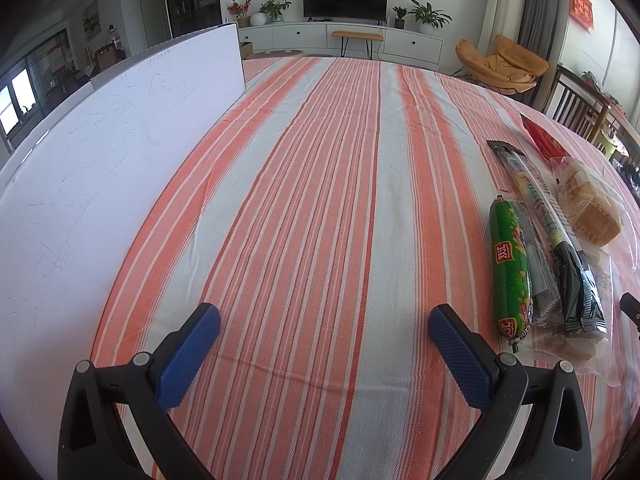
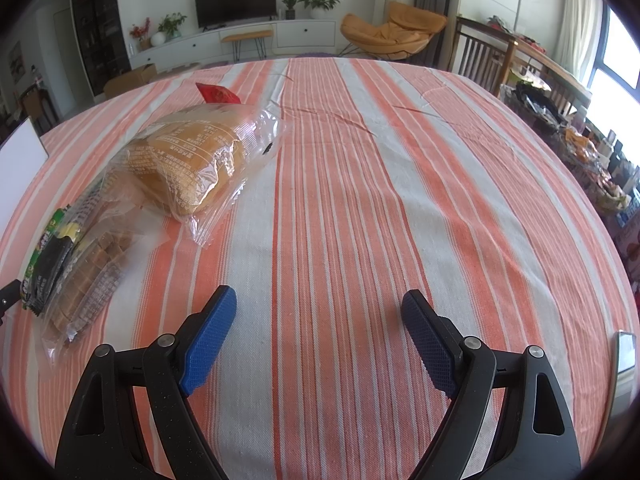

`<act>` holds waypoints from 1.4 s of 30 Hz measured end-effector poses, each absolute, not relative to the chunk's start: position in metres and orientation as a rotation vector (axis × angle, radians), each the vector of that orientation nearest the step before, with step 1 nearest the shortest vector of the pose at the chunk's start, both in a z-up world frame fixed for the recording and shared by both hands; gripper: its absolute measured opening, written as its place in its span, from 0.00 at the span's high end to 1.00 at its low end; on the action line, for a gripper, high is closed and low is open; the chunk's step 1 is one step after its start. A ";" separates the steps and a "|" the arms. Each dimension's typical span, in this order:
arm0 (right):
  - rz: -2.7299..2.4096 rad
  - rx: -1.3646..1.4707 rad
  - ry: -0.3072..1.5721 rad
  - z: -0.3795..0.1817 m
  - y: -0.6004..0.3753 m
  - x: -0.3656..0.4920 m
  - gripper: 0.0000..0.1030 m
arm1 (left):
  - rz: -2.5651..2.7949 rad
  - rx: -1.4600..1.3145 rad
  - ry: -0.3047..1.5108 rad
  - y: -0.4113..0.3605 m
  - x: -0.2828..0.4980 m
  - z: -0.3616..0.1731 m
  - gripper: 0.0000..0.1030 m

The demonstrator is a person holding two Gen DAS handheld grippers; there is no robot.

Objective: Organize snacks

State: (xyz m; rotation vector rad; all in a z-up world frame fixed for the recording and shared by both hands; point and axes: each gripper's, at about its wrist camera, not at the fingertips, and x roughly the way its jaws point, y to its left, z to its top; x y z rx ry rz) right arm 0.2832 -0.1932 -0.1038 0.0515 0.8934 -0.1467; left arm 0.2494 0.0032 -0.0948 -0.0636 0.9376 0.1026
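Both your grippers, left gripper [image 1: 324, 328] and right gripper [image 2: 318, 312], have fingers spread, holding nothing. Snacks [image 1: 552, 240] are bunched at the left's 2 o'clock on the worktop [image 1: 320, 160], probably staged for sorting.

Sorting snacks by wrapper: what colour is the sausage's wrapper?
Green, with a red label: the sausage shows best in the left wrist view.

Both grippers are just hovering low over the bench, pointed forward. Left gripper [image 1: 324, 322] has its blue fingers [image 1: 188, 354] spread wide with nothing between them. Right gripper [image 2: 318, 312] is the same, wide apart and holding nothing; probably level, but fisheye warps it.
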 end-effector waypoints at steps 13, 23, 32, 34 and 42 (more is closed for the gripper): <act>-0.147 0.051 0.894 -0.103 -0.194 0.283 0.15 | 0.103 -0.063 0.937 0.003 0.249 -0.095 0.00; -0.143 0.062 0.897 -0.103 -0.198 0.282 0.14 | -0.073 -0.302 0.854 0.000 0.243 -0.062 0.01; -0.143 0.062 0.897 -0.103 -0.199 0.282 0.13 | -0.194 -0.026 1.018 -0.080 0.297 -0.075 0.01; -0.143 0.062 0.898 -0.102 -0.199 0.282 0.13 | -0.182 -0.085 1.029 -0.077 0.301 -0.078 0.01; -0.143 0.062 0.897 -0.102 -0.199 0.282 0.13 | -0.148 -0.109 1.033 -0.051 0.291 -0.077 0.51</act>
